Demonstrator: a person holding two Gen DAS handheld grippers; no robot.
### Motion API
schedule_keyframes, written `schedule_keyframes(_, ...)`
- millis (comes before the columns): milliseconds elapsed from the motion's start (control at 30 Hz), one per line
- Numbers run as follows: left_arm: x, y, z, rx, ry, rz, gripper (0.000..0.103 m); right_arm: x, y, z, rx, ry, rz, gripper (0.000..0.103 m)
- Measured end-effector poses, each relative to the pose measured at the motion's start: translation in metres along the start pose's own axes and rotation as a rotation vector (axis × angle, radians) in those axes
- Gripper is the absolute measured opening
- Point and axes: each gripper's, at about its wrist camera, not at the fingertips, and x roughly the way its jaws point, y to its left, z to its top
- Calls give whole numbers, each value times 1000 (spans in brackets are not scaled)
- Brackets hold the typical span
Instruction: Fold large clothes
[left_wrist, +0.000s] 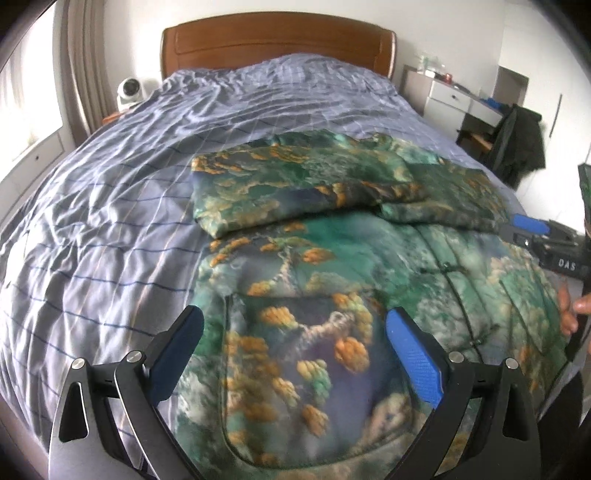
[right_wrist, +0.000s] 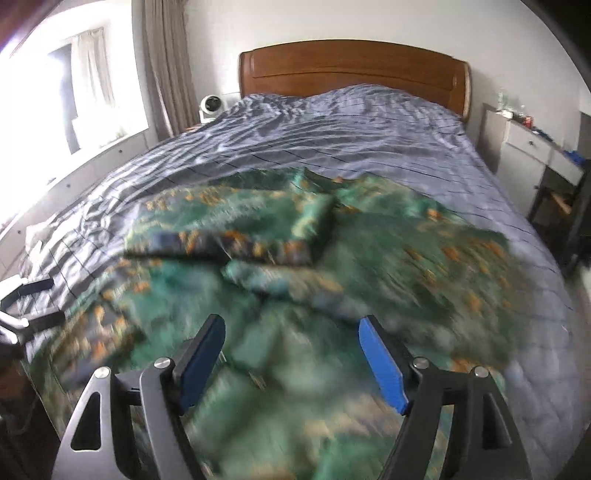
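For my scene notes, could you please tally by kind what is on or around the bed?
Patterned garment: 1
Bed: 1
Headboard: 1
Fan: 1
Tools: 2, left and right, both open and empty
Total: 6

A home bedroom: bed (left_wrist: 110, 192) with wooden headboard (left_wrist: 277, 40).

A wrinkled blue checked bedsheet (left_wrist: 110, 229) fills mid-frame; a wooden headboard (left_wrist: 277, 40) sits top centre, what looks like a small white fan (left_wrist: 129, 90) upper left, white drawers (left_wrist: 452, 98) upper right.
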Motion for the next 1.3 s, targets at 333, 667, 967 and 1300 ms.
schedule_keyframes(333,-12,-11,-10,17,16,-1,99,-33,-11,-41,95,2,-33,77)
schedule_keyframes(667,-33,58,-30,-155,47,-13,101,-64,-10,-54,54,-13,-85,77)
schedule_keyframes(967,10,109,-85,-389,253,-168,101,-103,-99,-112,201,107,-217,77)
schedule_keyframes(1300,19,60,-97,-182,305,-222,101,-94,-133,-170,273,284,-139,77)
